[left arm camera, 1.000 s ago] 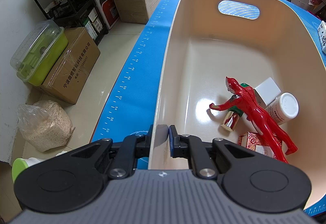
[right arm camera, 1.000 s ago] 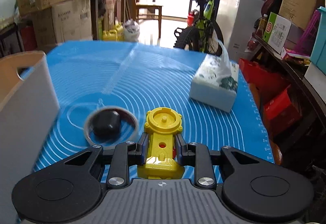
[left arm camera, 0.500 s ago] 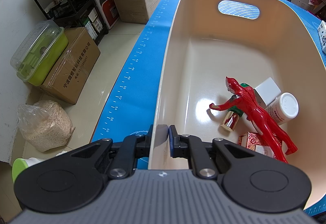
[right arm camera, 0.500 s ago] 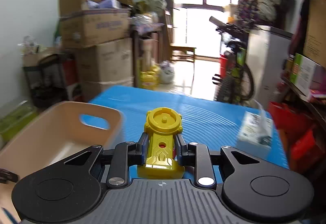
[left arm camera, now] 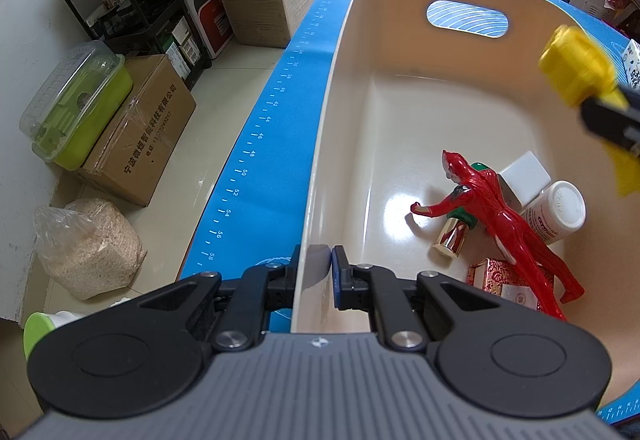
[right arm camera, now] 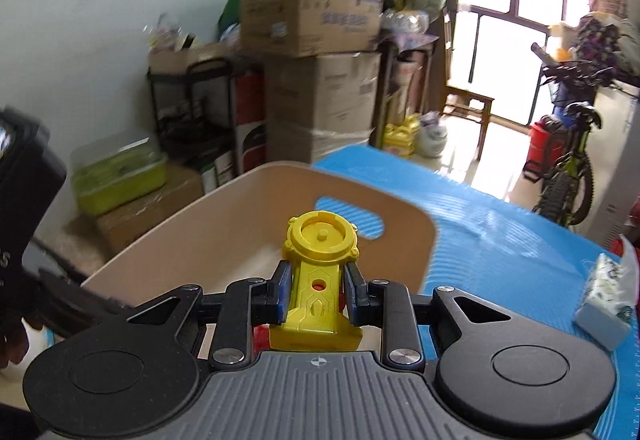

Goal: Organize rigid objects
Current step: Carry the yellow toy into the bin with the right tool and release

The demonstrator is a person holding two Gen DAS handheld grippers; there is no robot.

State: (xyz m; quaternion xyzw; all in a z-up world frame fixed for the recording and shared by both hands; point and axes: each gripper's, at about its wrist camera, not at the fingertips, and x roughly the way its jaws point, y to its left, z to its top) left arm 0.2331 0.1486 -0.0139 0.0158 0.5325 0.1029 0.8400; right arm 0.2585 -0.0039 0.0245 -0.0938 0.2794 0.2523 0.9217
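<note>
The yellow toy sits clamped by its narrow stem between the pads of the right gripper, round head pointing forward, carried in the air above the near right side of the cream bin; the left wrist view catches it, blurred, over the bin's right wall. The step in hand looks like the carry-and-drop: the toy is over the bin but not yet in it. Below lie the things already stowed (a red figure, a white bottle, a white box, a red packet and a small gold-and-green piece), all crowded toward the near right corner. The left gripper has its jaws closed on the bin's near rim, one finger inside and one outside, apparently steadying it. Next, I judge, the toy should be lowered toward the bare floor further in, then the jaws parted.
</note>
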